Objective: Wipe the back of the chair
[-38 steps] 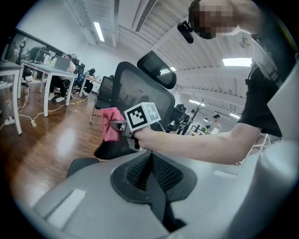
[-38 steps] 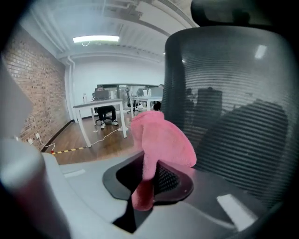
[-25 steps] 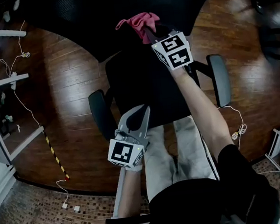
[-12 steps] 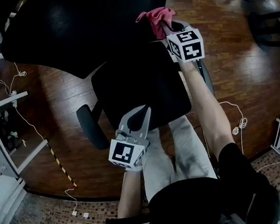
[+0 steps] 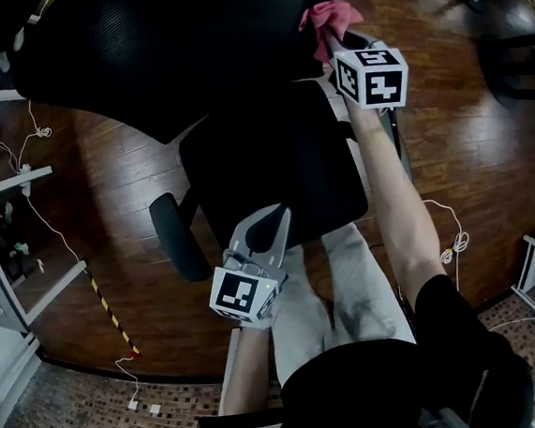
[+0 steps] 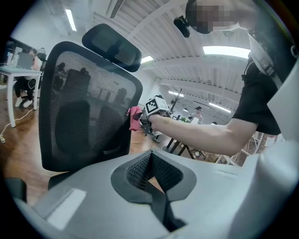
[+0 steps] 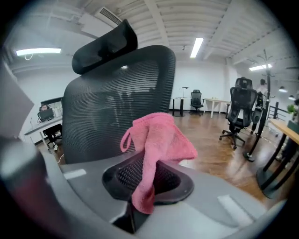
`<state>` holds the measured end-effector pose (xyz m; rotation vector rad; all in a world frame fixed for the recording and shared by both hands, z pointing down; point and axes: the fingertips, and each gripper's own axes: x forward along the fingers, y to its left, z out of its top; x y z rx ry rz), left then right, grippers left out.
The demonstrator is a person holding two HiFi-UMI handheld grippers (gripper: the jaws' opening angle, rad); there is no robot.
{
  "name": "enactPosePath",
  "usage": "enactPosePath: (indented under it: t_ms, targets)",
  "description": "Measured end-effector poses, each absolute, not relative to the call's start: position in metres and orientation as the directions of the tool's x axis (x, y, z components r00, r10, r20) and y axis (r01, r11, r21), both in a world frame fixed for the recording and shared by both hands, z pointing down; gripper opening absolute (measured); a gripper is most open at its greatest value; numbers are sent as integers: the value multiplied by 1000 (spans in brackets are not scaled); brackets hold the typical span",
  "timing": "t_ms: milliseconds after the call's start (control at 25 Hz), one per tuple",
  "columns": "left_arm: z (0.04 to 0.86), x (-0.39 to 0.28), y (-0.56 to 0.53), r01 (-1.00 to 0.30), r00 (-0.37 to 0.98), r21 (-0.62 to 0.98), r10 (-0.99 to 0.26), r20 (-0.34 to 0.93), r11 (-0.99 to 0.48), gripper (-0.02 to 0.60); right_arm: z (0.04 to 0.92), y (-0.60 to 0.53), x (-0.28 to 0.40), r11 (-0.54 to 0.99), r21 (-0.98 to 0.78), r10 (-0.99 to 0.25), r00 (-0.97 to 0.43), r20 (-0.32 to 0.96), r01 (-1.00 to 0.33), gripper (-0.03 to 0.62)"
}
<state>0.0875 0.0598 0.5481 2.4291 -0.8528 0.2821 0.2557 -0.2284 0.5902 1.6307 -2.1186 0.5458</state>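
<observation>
Two grippers show in the head view. The left gripper (image 5: pixel 261 220) hangs low at the near edge of the seat (image 5: pixel 272 161), and its own view shows its jaws pressed together on nothing. That view alone gives the chair back (image 6: pixel 84 107) side-on, upright under its headrest (image 6: pixel 112 44), with the pink cloth (image 6: pixel 135 118) at the back's right edge. Left of the chair, the head view shows open wooden floor (image 5: pixel 123 185) crossed by thin cables (image 5: pixel 29 184), with an armrest (image 5: pixel 173 234) jutting into it. Farther right, the right gripper (image 5: pixel 332 50) reaches out at arm's length, pinching the cloth beside the dark mesh. From the right gripper view, the cloth (image 7: pixel 159 140) droops between the closed jaws in front of the mesh, and only there does another office chair (image 7: pixel 240 109) appear, well apart across bare floor.
</observation>
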Motion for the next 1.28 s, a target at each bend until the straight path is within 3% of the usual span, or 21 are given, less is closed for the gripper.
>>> enactPosePath:
  t_ms: [520,920,1120,1280]
  targets:
    - [552,-14,67,-721,691,424,-622,370,-549,-9,567,-219,16,559,-69,-705,-517,486,-827,41]
    - [558,-104,85,-793,595,424,-707,384,-437,-9,561,-192,-166,771,-103,-526,-720,452,-628,41]
    - [562,-131,92,-816,559,421,-730,394,-397,-9,547,-189,-204,820,-86,-481,-762,433,-566,41]
    - [557,-130,88,-811,565,421,-729,386,-406,-9,537,-202,-187,800,-77,-515,-746,421,-596,41]
